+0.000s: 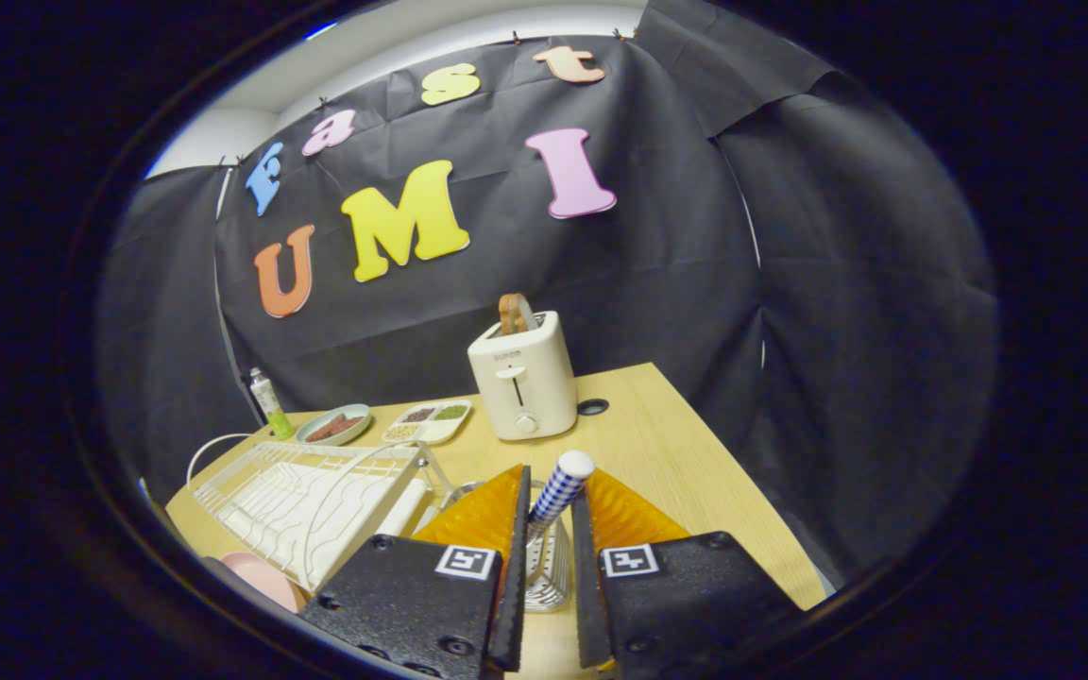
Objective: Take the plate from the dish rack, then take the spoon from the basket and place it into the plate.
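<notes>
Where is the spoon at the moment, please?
In the gripper view, the spoon stands handle-up in the wire basket, between the hand-held gripper fingers, with the dish rack to its left.

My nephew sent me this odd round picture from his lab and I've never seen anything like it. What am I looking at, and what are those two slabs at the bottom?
Those two slabs are the fingers of a hand-held gripper, a two-finger tool that a person carries. The camera rides on it and looks forward along the fingers, which makes the picture round. Between the fingers stands the checkered handle of a spoon, rising from a wire basket; whether both fingers press on it I cannot tell. Beside them on the wooden table sits a white dish rack, with a pink plate on its near side. Beyond stand a toaster with bread in it, a divided tray, a small dish and a bottle.
</notes>
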The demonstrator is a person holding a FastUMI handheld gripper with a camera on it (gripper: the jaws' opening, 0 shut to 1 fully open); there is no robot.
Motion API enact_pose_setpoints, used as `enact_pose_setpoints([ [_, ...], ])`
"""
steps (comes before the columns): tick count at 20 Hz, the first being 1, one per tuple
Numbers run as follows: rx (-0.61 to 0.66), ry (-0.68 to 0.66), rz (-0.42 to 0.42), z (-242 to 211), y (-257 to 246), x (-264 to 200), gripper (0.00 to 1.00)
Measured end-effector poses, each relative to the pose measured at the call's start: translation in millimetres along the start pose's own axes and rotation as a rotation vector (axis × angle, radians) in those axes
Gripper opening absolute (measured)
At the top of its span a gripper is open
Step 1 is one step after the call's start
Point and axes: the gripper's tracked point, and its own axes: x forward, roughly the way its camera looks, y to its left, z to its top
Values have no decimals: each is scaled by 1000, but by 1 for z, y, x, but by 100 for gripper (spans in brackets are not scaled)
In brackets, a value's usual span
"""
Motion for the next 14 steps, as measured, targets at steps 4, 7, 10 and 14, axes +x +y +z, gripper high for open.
enact_pose_setpoints([
  [4, 14, 23, 17, 3, 25, -9, 16],
  [7, 3, -4, -55, 12, 28, -14, 11],
  [10, 24, -72, -131, 37, 29, -29, 10],
  [14, 4, -172, -211, 76, 46, -69, 10],
])
